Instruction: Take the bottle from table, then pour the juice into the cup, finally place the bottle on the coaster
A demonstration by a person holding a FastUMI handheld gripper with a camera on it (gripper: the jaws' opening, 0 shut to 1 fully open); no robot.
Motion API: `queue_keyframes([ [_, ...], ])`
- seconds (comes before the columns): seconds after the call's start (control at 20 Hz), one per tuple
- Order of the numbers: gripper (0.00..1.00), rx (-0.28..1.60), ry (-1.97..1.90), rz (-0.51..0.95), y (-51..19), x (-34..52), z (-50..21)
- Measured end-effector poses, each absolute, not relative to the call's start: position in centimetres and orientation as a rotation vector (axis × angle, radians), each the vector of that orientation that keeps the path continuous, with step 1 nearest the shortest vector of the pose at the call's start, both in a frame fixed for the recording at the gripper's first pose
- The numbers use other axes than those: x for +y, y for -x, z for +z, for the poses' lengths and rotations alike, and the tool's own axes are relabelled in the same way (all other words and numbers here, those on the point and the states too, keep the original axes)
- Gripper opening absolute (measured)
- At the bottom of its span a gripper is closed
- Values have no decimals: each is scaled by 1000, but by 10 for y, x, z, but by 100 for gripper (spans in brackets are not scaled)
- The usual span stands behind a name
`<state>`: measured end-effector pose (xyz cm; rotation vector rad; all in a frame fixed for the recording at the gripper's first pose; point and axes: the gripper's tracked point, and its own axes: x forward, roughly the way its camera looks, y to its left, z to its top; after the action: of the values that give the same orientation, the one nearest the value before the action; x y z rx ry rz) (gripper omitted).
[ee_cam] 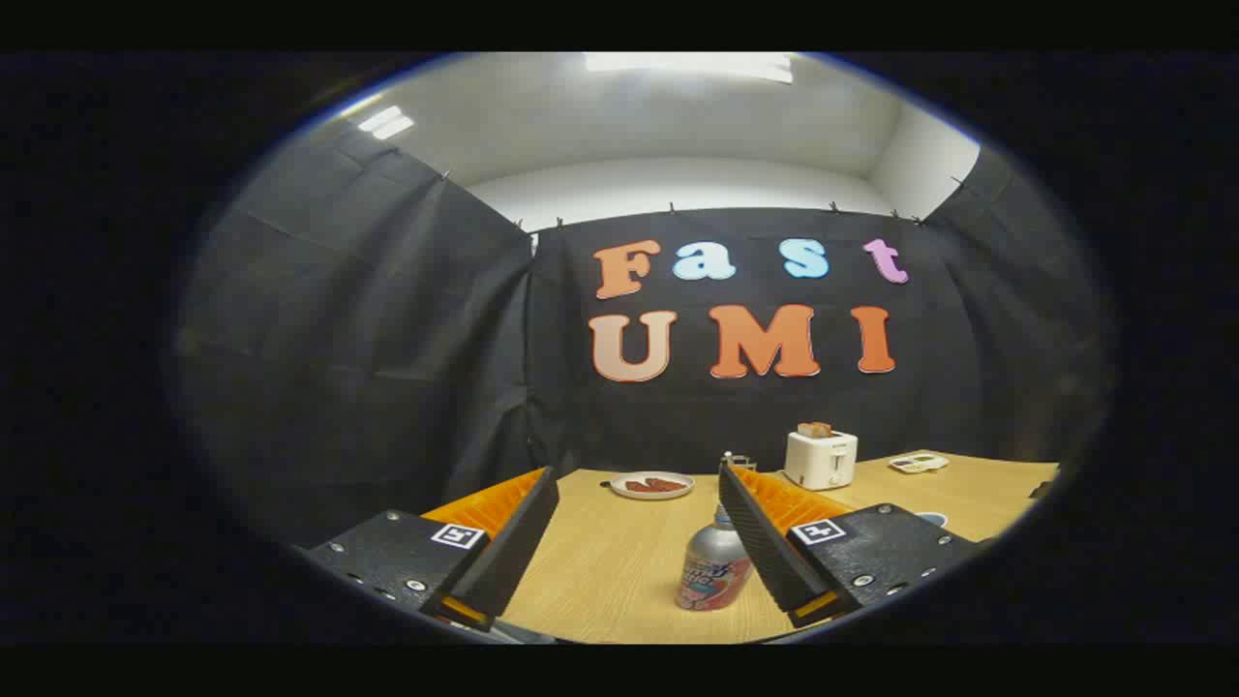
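A small silver bottle [711, 568] with a pink and red label stands upright on the wooden table [600, 571]. It is just ahead of my gripper [634, 484], close to the inner side of the right finger, which covers part of its right edge. The fingers stand wide apart with nothing between them, so the gripper is open. A sliver of a blue-rimmed object [934, 520] peeks out behind the right finger; I cannot tell what it is.
Beyond the fingers, a white plate [651, 485] with reddish food lies mid-table. A white toaster [821, 457] with bread in it stands further right, a small metal-topped item [738, 461] beside it. A flat white tray [918, 463] lies far right.
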<state>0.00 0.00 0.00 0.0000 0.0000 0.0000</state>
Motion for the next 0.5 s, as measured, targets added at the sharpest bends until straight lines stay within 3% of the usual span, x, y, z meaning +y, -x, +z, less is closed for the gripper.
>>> queue_keyframes([
  [0.5,99,27,-4,-14,4,1,0],
])
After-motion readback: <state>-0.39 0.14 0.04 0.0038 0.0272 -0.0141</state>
